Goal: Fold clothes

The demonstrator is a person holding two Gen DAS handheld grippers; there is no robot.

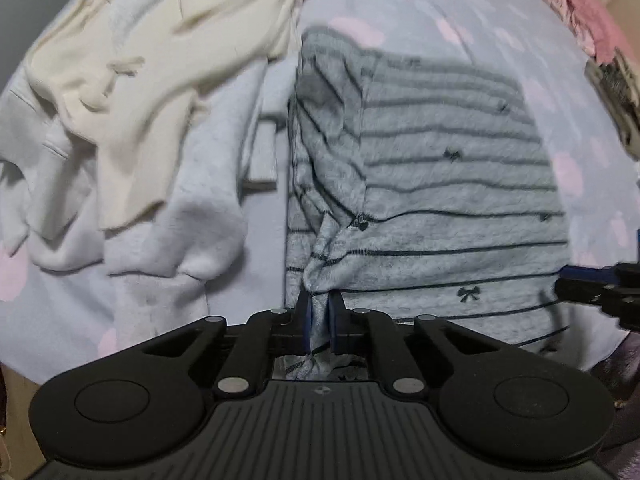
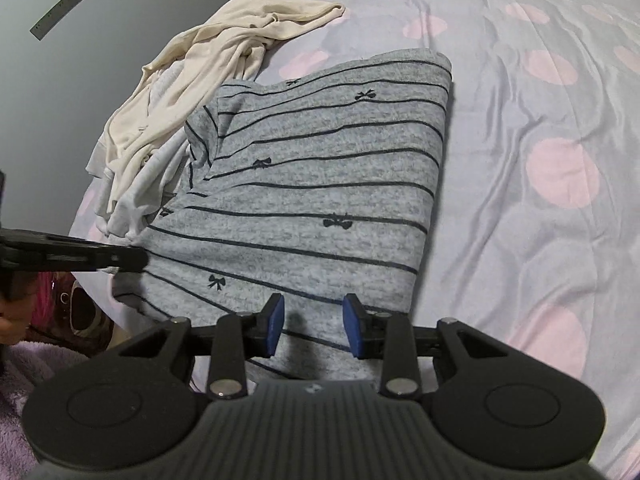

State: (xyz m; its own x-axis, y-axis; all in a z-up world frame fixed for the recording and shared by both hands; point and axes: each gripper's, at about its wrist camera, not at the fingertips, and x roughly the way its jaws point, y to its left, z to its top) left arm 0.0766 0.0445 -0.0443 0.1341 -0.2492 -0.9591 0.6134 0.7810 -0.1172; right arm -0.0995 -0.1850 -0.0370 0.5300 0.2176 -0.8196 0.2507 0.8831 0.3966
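Striped top (image 1: 460, 200) pinched between left fingers (image 1: 306, 316); right fingers (image 2: 276, 320) astride.

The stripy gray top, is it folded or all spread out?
Partly folded: the stripy gray top lies doubled over, its sleeve tucked across it.

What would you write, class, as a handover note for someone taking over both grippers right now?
Left gripper: shut on the near left edge of the grey striped top.
Right gripper: open over the top's near right edge, holding nothing.
The top lies partly folded on the spotted sheet; cream garment and white sweatshirt heaped beside it, unfolded.
Left: grip right edge, finish fold, then the heap.
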